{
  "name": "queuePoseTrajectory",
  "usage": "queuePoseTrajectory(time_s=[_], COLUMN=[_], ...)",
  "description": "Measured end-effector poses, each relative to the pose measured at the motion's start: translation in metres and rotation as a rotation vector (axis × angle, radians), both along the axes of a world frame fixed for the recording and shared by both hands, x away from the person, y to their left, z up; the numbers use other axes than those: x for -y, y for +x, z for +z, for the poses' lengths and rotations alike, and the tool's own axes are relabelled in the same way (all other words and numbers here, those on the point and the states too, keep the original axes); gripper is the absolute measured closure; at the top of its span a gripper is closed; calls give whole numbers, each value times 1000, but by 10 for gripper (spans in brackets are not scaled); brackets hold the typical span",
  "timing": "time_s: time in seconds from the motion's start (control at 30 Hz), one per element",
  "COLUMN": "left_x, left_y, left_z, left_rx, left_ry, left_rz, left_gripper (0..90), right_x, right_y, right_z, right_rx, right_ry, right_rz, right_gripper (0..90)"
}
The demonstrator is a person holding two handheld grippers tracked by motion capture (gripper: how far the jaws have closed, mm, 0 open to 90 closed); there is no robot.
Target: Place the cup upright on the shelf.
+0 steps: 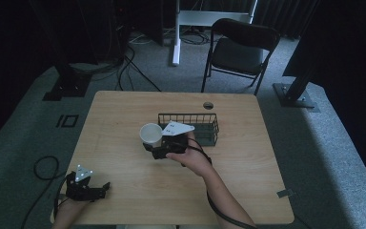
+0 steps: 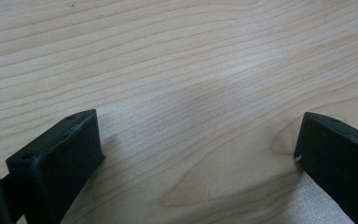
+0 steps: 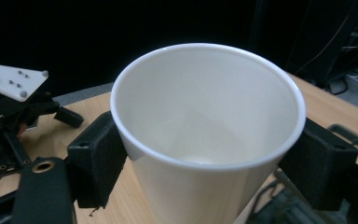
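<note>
Tongs on the left [image 1: 106,185] lay near the table's [image 1: 124,109] front left corner, jaws spread wide with only bare wood between them. Mid-table, the right tongs [image 1: 153,141] clamped a white paper cup [image 1: 151,134] just left of a wire basket [image 1: 208,128].

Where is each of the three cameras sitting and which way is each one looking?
High view: above the person's side, looking forward and down on the light wooden table, black wire basket and folding chair; both forearms enter from below.
Left gripper view: on the left claw, aimed down at bare wood grain between its open black jaws.
Right gripper view: on the right claw, looking into the white paper cup it clamps.
Shared: the high and right gripper views both show the cup and the left claw.
</note>
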State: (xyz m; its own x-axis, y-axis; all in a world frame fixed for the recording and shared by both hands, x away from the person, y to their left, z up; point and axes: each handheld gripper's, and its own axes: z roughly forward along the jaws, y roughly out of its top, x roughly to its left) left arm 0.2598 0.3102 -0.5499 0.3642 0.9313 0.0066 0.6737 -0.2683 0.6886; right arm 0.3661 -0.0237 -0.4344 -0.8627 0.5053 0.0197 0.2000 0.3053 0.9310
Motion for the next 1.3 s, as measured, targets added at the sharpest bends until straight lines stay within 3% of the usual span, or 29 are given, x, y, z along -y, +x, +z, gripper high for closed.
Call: queuePoseTrajectory(time_s=[0.3,0.63,1.3], left_x=[0,0,0], left_y=[0,0,0], left_z=[0,0,0], left_rx=[-1,-1,-1], left_ry=[1,0,0], left_rz=[0,0,0], left_gripper=[9,9,9], right_x=[20,46,93], right_y=[10,24,49], right_z=[21,38,35], right_rx=[38,71,85], right_ry=[37,23,-30], right_rz=[-65,-154,-379], right_gripper=[202,202,202])
